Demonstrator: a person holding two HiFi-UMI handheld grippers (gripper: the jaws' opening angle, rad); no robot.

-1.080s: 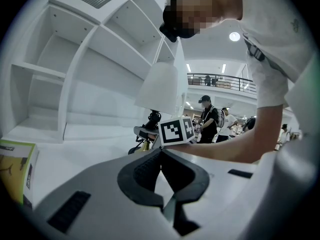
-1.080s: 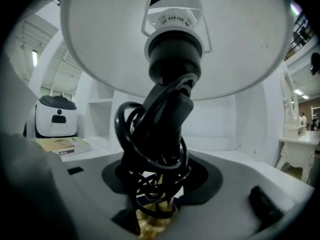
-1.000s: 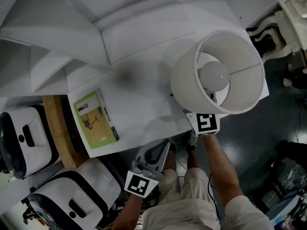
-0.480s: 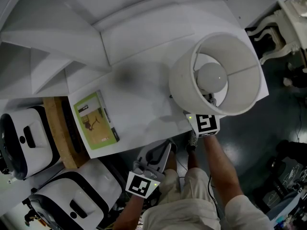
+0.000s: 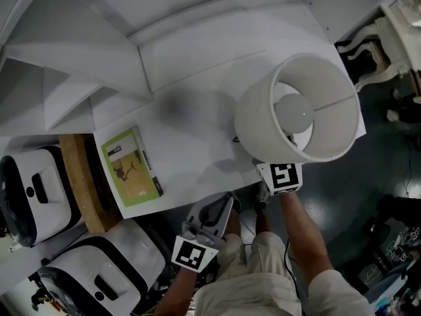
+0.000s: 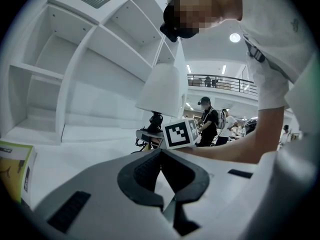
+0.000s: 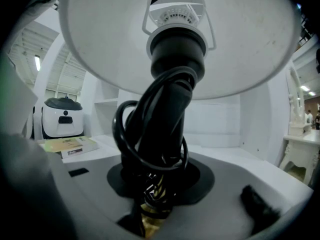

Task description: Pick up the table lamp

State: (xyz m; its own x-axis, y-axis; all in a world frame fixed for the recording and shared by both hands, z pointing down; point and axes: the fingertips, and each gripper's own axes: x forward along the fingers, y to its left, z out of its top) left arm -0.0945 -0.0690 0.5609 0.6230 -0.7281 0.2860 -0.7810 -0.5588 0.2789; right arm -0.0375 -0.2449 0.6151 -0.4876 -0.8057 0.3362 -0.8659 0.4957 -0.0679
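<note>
Where the lamp [image 7: 167, 104] sits: stem between the closing jaws of the right gripper [image 7: 159, 181], pinched, shade overhead.
Left gripper [image 6: 161, 154]: jaws together, empty, at the surface [image 5: 191, 143] edge.

tally of items in view:
table lamp [image 5: 263, 127]: 1, carrying 1 shade [image 7: 100, 44], 1 bulb [image 5: 294, 109] and 1 black cord [image 7: 125, 134].
green book [image 5: 129, 165]: 1.
white appliances: 2 (appliance a [image 5: 33, 193], appliance b [image 5: 105, 275]).
white shelf unit [image 5: 197, 18]: 1.
carved white furniture piece [image 5: 401, 18]: 1.
background people: too small to count.
</note>
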